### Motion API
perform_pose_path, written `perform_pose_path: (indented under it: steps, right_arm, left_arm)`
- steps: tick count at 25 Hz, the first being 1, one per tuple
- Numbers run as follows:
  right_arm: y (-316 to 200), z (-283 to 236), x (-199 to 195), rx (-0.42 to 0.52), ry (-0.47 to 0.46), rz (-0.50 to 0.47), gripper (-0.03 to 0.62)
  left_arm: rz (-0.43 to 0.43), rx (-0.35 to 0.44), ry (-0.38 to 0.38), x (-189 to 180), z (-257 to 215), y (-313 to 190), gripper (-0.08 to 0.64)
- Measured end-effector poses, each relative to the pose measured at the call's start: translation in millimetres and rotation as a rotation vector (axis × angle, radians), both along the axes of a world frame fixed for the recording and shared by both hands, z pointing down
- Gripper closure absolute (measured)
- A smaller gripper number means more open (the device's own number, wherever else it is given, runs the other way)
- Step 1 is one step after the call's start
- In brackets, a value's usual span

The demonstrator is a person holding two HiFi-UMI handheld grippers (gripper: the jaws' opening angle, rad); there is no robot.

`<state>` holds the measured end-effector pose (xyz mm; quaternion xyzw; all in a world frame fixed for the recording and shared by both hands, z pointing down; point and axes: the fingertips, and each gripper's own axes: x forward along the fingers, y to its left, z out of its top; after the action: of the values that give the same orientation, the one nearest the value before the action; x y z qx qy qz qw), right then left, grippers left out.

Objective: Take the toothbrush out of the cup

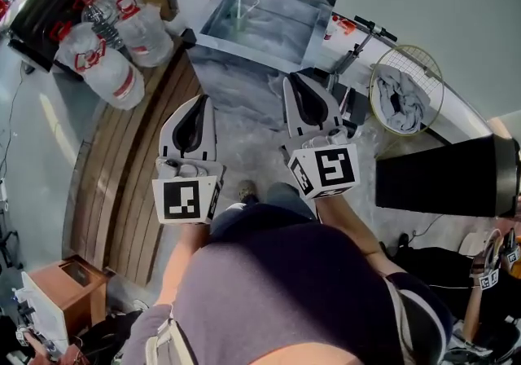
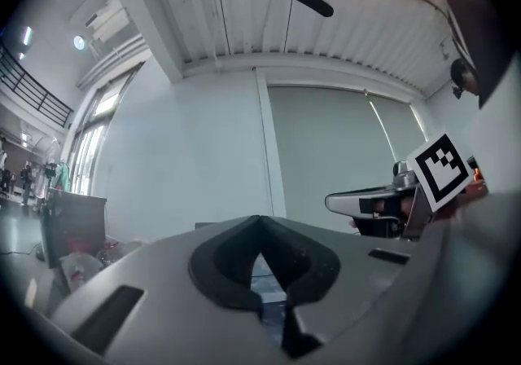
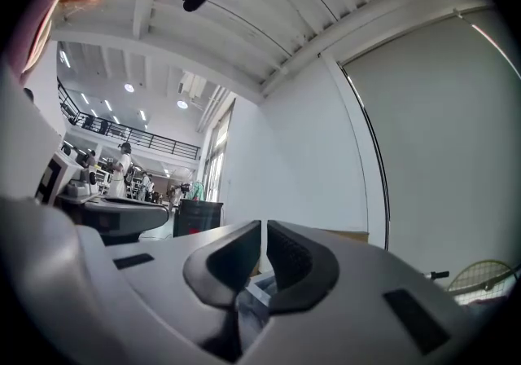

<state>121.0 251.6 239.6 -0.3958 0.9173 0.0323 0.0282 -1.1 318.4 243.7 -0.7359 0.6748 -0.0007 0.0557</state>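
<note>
Sink (image 1: 244,52) distant; cup (image 1: 238,21) and toothbrush (image 1: 249,6) barely discernible.

Matt plastic, glossy stone, dull wood

We see the left gripper (image 1: 201,101) and right gripper (image 1: 290,82) in matt white plastic with dull black pads. At twelve o'clock the grey marbled basin (image 1: 277,25) looks smooth and glossy. At nine o'clock the brown slatted wooden bench (image 1: 122,184) is matt. At ten o'clock the clear plastic jugs (image 1: 146,29) shine, and at two o'clock the thin wire round basket (image 1: 411,56) holds crumpled grey cloth (image 1: 399,103).
</note>
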Motion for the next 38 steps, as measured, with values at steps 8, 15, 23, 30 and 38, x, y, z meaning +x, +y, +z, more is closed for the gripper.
perform_pose_path:
  steps: [8, 15, 23, 30, 38]
  right_arm:
    - [-43, 13, -16, -0.036, 0.009, 0.014, 0.563]
    - [-91, 24, -45, -0.046, -0.013, 0.014, 0.563]
    - [-185, 30, -90, -0.051, -0.02, 0.02, 0.563]
    - [-272, 50, -124, -0.038, 0.001, 0.036, 0.563]
    - [-340, 89, -146, -0.071, 0.031, 0.041, 0.561]
  left_arm:
    - [-0.013, -0.071, 0.021, -22, 14, -40, 0.538]
    - [-0.009, -0.065, 0.01, -49, 23, -82, 0.538]
    - [0.041, -0.03, 0.019, -85, 20, -190, 0.538]
    - [0.087, -0.044, 0.018, -114, 25, -284, 0.538]
    - [0.157, -0.092, -0.016, -130, 48, -363, 0.538]
